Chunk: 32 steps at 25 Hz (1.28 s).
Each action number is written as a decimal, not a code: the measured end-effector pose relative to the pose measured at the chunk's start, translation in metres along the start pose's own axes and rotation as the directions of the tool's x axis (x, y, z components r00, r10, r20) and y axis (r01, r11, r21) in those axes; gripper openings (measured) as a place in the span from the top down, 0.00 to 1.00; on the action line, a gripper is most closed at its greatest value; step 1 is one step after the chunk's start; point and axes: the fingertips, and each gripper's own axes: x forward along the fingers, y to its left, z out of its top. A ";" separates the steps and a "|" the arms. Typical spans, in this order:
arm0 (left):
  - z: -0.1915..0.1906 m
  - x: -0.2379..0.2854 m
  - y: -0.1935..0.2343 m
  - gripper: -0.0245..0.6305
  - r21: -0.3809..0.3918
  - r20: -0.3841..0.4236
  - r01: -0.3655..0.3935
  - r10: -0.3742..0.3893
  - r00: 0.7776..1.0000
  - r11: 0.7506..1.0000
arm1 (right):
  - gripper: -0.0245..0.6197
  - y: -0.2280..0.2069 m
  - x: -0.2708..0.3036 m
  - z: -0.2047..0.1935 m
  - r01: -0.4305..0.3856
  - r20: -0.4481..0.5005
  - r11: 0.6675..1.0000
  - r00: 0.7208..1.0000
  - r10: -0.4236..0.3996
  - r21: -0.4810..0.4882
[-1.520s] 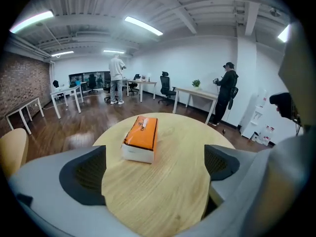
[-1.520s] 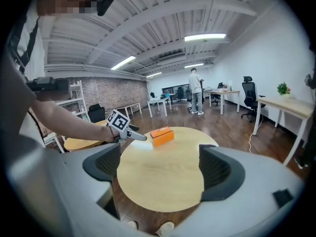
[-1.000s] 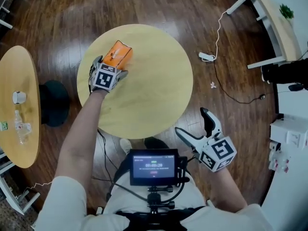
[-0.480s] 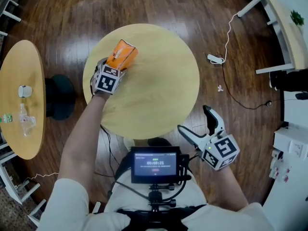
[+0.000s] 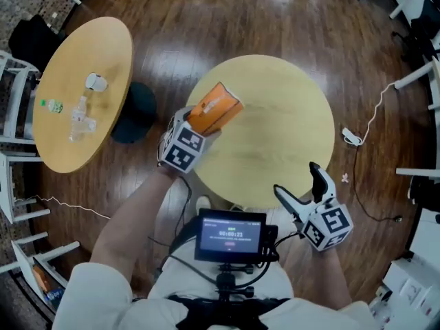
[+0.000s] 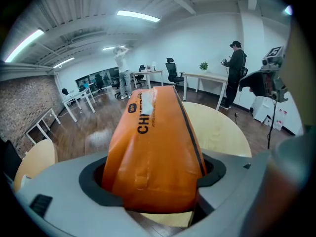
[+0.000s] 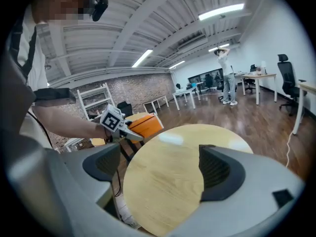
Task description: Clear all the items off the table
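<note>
The orange packet (image 5: 214, 106) sits left of centre in the head view, over the left rim of the round table (image 5: 282, 122). Its long axis runs up and right, away from my left gripper (image 5: 196, 129), whose jaws have just been closing and now pinch its near end. My right gripper (image 5: 298, 181) hangs at lower right with its jaws apart and empty. I judge the carry goes left.

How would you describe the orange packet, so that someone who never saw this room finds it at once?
Find the big round wooden table in the middle. At its left edge, the left gripper has just closed its jaws on an orange packet. It is the only orange thing there, with dark lettering.
</note>
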 end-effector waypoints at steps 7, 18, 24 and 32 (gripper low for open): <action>-0.069 -0.136 0.026 0.38 -0.122 -0.028 -0.126 0.123 0.992 0.985 | 0.17 0.059 0.054 0.016 -0.145 -0.020 0.986 0.989 0.144 -0.085; -0.236 -0.325 0.150 0.38 -0.291 -0.134 -0.387 0.363 0.922 0.875 | 0.17 0.136 0.083 0.031 -0.084 -0.020 0.986 0.996 0.082 -0.142; -0.342 -0.396 0.252 0.38 -0.361 -0.196 -0.499 0.459 0.866 0.788 | 0.17 0.213 0.122 0.032 -0.058 -0.045 0.986 0.998 0.051 -0.158; -0.450 -0.433 0.346 0.38 -0.410 -0.264 -0.550 0.483 0.835 0.727 | 0.19 0.327 0.189 0.024 -0.118 -0.111 0.970 0.989 0.096 -0.211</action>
